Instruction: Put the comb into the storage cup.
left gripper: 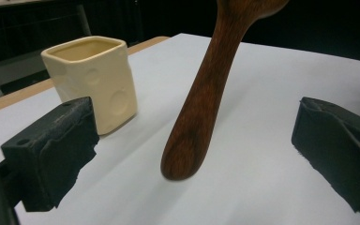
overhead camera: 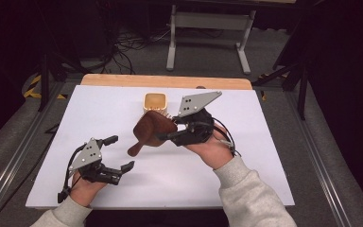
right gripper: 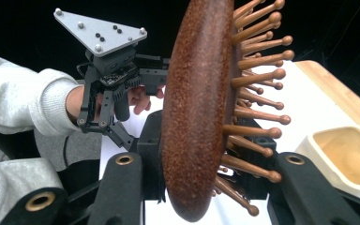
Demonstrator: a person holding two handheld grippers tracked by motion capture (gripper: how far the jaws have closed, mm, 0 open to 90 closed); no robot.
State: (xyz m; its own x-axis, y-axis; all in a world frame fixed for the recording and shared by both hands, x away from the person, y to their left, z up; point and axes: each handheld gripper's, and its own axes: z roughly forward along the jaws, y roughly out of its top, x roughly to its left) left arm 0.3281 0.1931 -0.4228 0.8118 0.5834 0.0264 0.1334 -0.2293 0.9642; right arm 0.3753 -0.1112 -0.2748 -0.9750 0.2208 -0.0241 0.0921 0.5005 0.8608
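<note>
High view, right tongs (overhead camera: 166,128) clamping wooden hairbrush (overhead camera: 150,130), left tongs (overhead camera: 119,152) wide apart

The hairbrush (overhead camera: 152,130) hangs over the table (overhead camera: 123,109), in front of the cup (overhead camera: 155,102).

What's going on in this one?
A person works at a white table with a gripper in each hand. The right gripper is shut on the head of a wooden hairbrush, holding it tilted above the table, handle pointing down toward the left gripper. That one is open and holds nothing. A cream cup stands just behind the brush.
</note>
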